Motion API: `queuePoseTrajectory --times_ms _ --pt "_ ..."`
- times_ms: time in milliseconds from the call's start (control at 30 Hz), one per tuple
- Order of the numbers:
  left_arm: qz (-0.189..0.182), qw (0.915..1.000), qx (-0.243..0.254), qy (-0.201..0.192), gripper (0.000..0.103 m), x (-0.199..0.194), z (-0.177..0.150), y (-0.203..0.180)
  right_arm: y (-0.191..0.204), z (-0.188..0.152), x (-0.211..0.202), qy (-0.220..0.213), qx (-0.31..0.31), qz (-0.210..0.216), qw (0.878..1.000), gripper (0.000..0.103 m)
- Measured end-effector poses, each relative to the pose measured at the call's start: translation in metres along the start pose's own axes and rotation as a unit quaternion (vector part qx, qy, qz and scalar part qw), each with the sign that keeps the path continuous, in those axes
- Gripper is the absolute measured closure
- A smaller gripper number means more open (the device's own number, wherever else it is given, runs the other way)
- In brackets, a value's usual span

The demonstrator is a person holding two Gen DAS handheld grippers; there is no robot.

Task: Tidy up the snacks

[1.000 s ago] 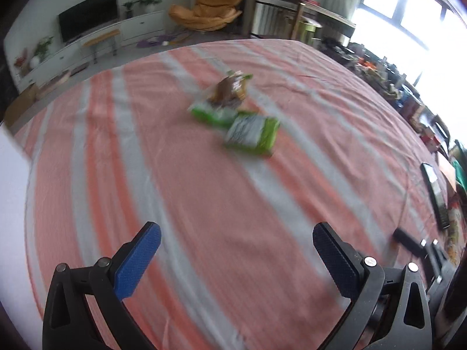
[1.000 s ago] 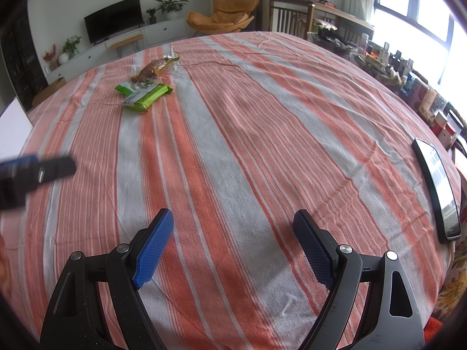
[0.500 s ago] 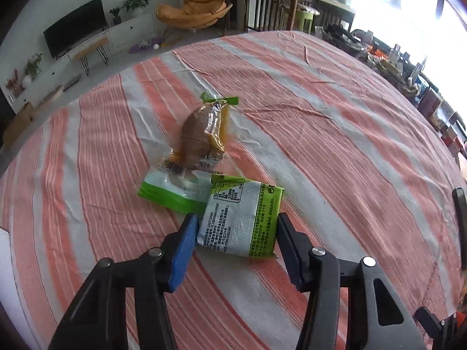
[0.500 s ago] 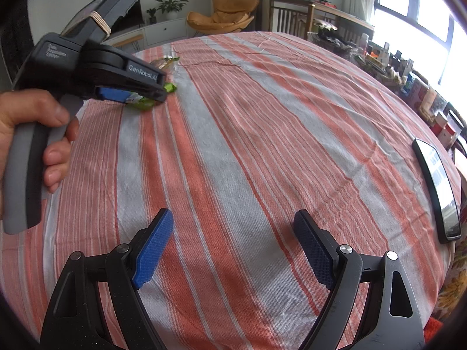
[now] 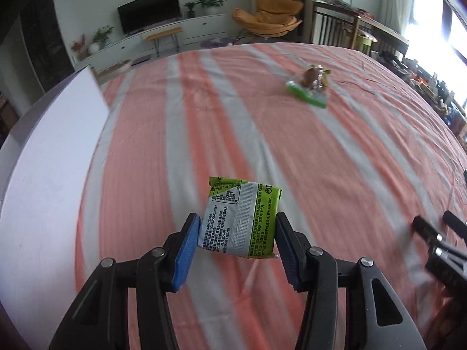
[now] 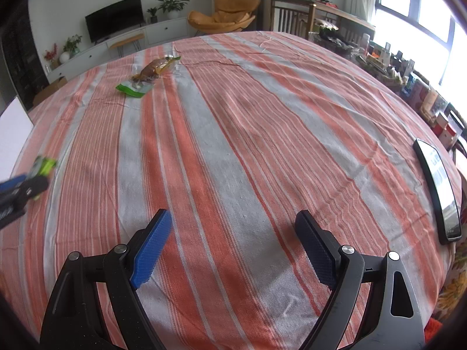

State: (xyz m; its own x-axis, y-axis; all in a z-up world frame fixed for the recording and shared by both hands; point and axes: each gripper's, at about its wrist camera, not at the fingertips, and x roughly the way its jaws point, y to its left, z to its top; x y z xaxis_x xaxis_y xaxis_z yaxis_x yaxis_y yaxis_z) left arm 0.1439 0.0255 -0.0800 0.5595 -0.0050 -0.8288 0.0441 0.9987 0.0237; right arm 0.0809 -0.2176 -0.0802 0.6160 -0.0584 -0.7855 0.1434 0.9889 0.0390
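1. Lifted off the pile since the earlier frame: green snack packet (image 5: 240, 218), now clamped in left hand-held gripper (image 5: 233, 243), above the striped counter (image 5: 335, 160).
2. Right hand-held gripper (image 6: 233, 245): wide open, empty.
3. Still to sort, far off: green pouch (image 5: 306, 93) and brown snack (image 5: 312, 77).

Left gripper (image 5: 238, 233) clamped on snack packet (image 5: 240, 218), right gripper (image 6: 233, 242) spread wide

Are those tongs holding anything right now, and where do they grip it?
The left tongs hold a green-and-silver snack packet, pinched by its two side edges. The right tongs are open and hold nothing.
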Motion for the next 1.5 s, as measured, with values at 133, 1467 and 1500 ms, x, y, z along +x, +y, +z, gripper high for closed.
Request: queuePoseTrajectory --times_ms 133,1467,1500 --pt "-0.011 0.9998 -0.015 0.002 0.049 0.009 -0.008 0.008 0.0 0.0 0.0 0.0 0.0 0.0 1.0 0.014" --pt "-0.008 0.9997 -0.021 -0.012 0.0 0.024 -0.006 0.012 0.0 0.0 0.0 -0.002 0.0 0.0 1.0 0.014" --pt "-0.008 0.9997 -0.021 -0.012 0.0 0.024 -0.007 0.012 0.0 0.0 0.0 -0.002 0.0 0.0 1.0 0.014"
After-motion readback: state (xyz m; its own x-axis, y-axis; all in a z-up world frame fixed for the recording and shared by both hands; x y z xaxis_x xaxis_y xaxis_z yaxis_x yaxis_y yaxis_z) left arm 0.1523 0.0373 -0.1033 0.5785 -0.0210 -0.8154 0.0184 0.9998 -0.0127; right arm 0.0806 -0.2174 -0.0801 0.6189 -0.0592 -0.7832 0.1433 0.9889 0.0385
